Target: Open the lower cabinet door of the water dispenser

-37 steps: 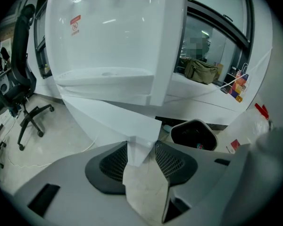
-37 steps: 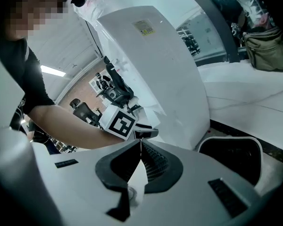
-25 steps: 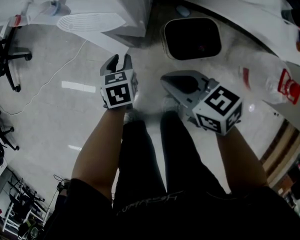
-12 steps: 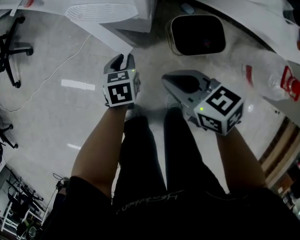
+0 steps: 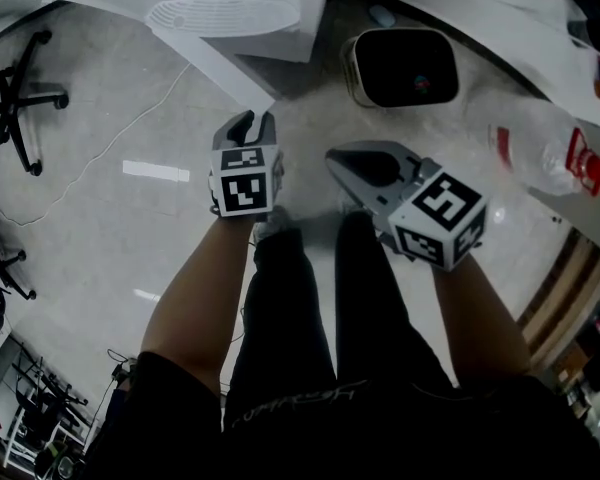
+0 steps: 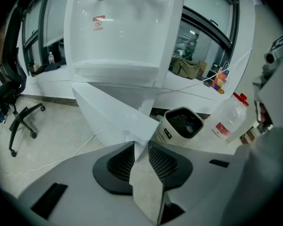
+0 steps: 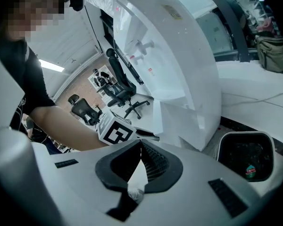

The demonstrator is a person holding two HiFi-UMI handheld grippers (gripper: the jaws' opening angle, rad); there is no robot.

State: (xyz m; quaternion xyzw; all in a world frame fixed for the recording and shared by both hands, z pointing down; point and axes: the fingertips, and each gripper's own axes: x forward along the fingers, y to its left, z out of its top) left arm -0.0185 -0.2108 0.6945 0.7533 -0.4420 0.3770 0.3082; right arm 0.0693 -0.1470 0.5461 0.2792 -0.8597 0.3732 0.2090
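Polished grey floor [image 5: 100, 228] lies in front of the water dispenser [image 6: 125, 36], whose lower cabinet door [image 6: 113, 112] already stands swung out from the dispenser's base. The left gripper [image 6: 141, 145] has just been closing its jaws, and the door's free corner sits between their tips, apparently pinched. The right gripper [image 7: 140, 142], tips pressed together on nothing, hangs back from the dispenser. That fresh hold probably means the door can be drawn wider; the opening looks largely done.
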